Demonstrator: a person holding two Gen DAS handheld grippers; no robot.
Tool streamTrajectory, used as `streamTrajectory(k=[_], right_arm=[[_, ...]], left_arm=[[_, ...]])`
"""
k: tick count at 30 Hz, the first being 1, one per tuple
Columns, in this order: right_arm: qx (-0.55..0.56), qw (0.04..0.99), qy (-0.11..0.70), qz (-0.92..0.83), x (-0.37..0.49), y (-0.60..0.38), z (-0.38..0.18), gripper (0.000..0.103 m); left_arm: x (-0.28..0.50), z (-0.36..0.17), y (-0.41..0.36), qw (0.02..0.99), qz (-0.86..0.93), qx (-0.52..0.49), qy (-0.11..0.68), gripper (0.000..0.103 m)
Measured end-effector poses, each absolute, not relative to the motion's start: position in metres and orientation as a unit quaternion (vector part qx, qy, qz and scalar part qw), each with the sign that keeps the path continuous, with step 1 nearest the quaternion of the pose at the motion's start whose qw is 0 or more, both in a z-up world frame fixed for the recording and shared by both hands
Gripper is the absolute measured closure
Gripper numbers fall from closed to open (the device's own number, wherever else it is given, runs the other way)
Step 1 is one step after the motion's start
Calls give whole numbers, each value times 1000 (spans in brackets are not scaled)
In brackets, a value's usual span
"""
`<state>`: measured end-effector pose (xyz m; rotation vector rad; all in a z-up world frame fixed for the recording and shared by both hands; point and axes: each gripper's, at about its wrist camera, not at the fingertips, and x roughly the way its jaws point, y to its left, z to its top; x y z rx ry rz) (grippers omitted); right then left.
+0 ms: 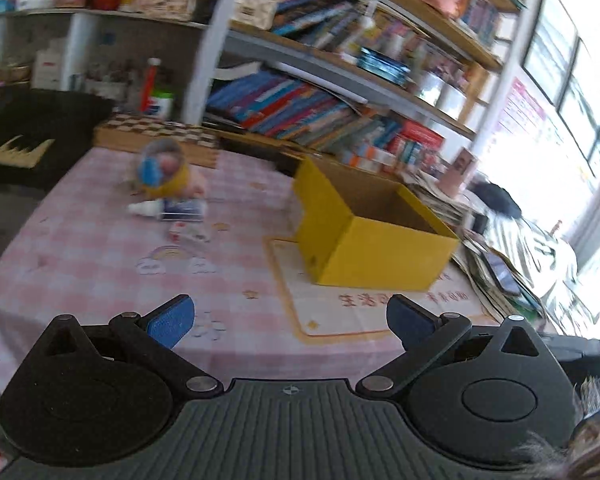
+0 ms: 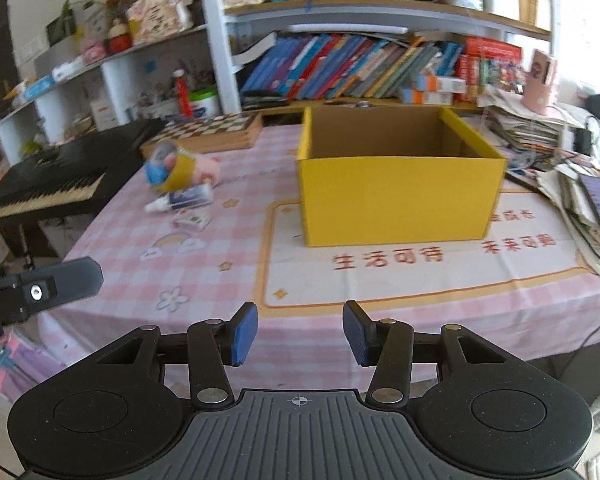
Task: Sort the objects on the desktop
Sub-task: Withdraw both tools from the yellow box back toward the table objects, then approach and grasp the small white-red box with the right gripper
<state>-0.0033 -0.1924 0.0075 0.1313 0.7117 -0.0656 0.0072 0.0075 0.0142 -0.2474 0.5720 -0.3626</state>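
Left wrist view: our left gripper [image 1: 290,322] was spread wide and empty above the table [image 1: 80,248]; the yellow box [image 1: 384,256] stood ahead to the right, the tube [image 1: 168,209], tape roll [image 1: 162,168] and small card [image 1: 188,234] clustered far left.

Right wrist view: our right gripper [image 2: 300,334] stood partly spread, holding nothing, before the box [image 2: 398,200]; the tube [image 2: 182,200] lay left of it.

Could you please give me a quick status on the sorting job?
Left tongs open, right tongs open, both empty. Yellow box looks empty; small items still on tablecloth. Nothing in the way.
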Motion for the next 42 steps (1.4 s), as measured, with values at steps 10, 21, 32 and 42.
streamTrajectory(k=[10, 21, 32, 42], right_arm=[[40, 935, 353, 19, 14, -151, 6, 55], [24, 932, 356, 57, 34, -128, 3, 53], [21, 929, 364, 69, 77, -126, -8, 44], [16, 926, 372, 67, 124, -132, -17, 23]], left_arm=[[-2, 12, 52, 938, -149, -151, 275, 0], [8, 5, 70, 937, -125, -166, 282, 0], [40, 7, 83, 945, -75, -149, 280, 0], [92, -4, 77, 939, -49, -145, 307, 0]])
